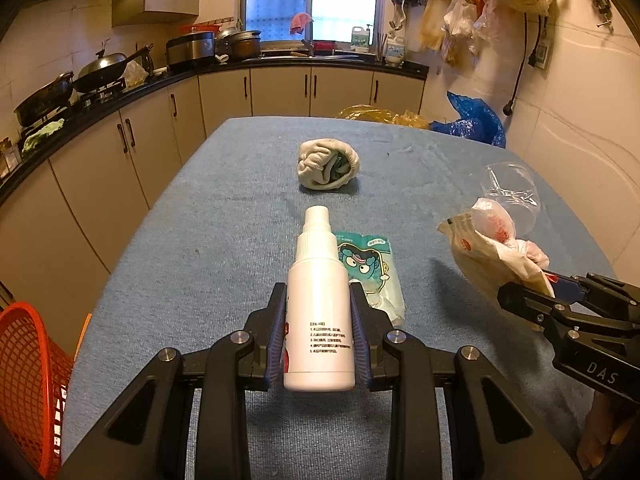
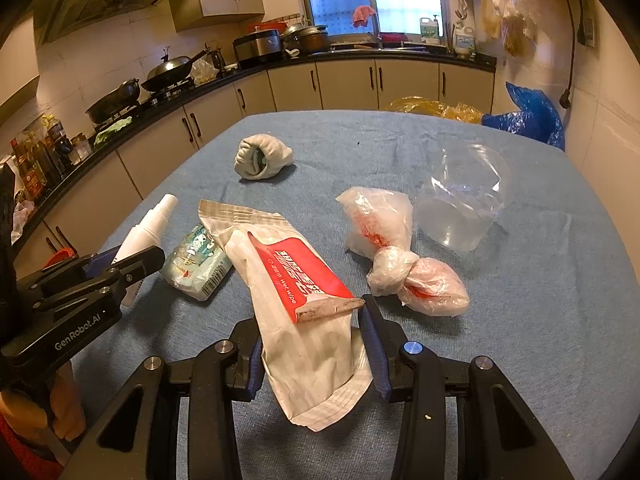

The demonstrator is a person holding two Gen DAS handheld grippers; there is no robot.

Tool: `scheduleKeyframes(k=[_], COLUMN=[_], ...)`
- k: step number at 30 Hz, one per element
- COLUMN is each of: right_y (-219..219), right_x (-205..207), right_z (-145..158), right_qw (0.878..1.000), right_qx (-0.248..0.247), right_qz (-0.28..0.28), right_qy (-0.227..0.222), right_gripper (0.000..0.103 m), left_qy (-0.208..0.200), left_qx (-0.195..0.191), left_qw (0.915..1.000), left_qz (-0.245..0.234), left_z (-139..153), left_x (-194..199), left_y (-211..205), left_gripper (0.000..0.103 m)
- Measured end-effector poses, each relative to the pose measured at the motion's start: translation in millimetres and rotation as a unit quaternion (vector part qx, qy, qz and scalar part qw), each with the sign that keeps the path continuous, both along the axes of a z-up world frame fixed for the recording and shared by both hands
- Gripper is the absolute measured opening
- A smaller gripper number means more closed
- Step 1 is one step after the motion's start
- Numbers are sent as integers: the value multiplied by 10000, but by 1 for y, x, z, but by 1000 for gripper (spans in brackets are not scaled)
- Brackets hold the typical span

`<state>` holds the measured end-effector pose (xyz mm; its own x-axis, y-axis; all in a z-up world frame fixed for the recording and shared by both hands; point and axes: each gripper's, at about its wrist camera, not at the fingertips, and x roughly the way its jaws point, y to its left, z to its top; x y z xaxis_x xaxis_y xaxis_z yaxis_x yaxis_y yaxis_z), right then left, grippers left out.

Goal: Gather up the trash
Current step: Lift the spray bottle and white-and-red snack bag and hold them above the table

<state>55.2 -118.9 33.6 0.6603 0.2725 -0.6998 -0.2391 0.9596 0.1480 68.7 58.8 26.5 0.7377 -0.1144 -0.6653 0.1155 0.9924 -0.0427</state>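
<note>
A white spray bottle (image 1: 318,304) sits between the pads of my left gripper (image 1: 319,294), which is shut on it just above the blue tablecloth (image 1: 208,248). My right gripper (image 2: 310,332) is shut on a crumpled red-and-white wet-wipe packet (image 2: 292,280), held off the table. In the left wrist view that right gripper (image 1: 534,286) shows at the right with the packet (image 1: 484,260). The right wrist view has the left gripper (image 2: 128,258) and the bottle (image 2: 150,220) at its left. A knotted plastic bag (image 2: 396,256), a clear plastic cup (image 2: 464,204) and a cartoon tissue pack (image 2: 198,266) lie on the cloth.
A rolled grey sock (image 1: 328,164) lies mid-table, farther back. A red mesh basket (image 1: 28,380) stands left of the table, below its edge. Yellow (image 1: 380,116) and blue (image 1: 476,120) plastic bags sit past the far edge. Kitchen counters with pans run along the left and back.
</note>
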Motion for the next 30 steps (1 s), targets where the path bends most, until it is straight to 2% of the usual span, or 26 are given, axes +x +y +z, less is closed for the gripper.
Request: scheduleKeyframes(k=[20,24,30], right_y=[2,1,-8], right_x=[-5,-6,-13], right_z=[4,9,21], right_qw=[10000,9998,9989], right_qx=[2,-27,399], right_qz=[27,-78,-260], right_qy=[-50,-161,-22], right_gripper=[45,45,45], left_qy=[-10,3,-27], left_qx=[93,1,-138], left_qw=[10000,10000,9998], left_qz=[4,-14,139], left_z=[0,3,24], left_x=[-1,-2,-24], left_y=[-3,-3,9], left_gripper=[29,29,29])
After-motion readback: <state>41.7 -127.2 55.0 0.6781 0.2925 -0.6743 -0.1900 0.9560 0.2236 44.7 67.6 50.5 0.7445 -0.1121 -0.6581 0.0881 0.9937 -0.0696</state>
